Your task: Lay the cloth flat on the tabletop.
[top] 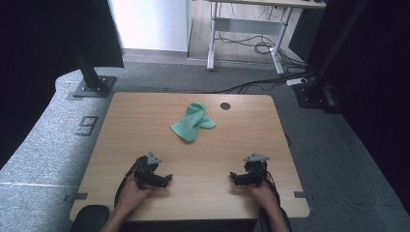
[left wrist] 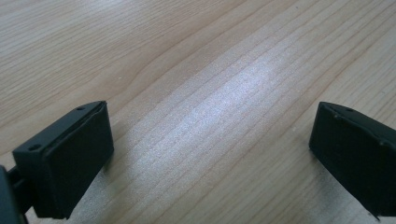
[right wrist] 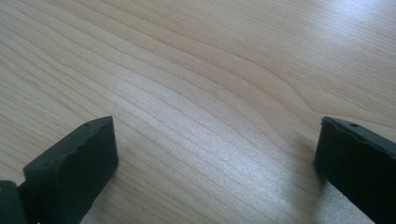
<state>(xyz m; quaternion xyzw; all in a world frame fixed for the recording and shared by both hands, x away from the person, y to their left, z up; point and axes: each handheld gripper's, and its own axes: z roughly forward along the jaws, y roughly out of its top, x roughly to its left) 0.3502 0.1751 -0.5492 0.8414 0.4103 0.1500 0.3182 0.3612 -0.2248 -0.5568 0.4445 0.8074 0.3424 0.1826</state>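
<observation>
A crumpled green cloth [top: 192,122] lies on the far middle of the wooden table [top: 145,125]. My left gripper [top: 164,180] rests near the front left of the table, held by a hand, well short of the cloth. At the front right sits my right gripper [top: 235,178], also in a hand. In the left gripper view the left gripper [left wrist: 212,140] has its jaws wide apart over bare wood. The right gripper [right wrist: 217,149] likewise stands open with only tabletop between its fingers.
A small dark round hole [top: 225,106] sits in the table near its far edge, right of the cloth. Grey carpet surrounds the table. A black frame post [top: 92,77] stands at the back left, and a desk with cables [top: 261,46] behind.
</observation>
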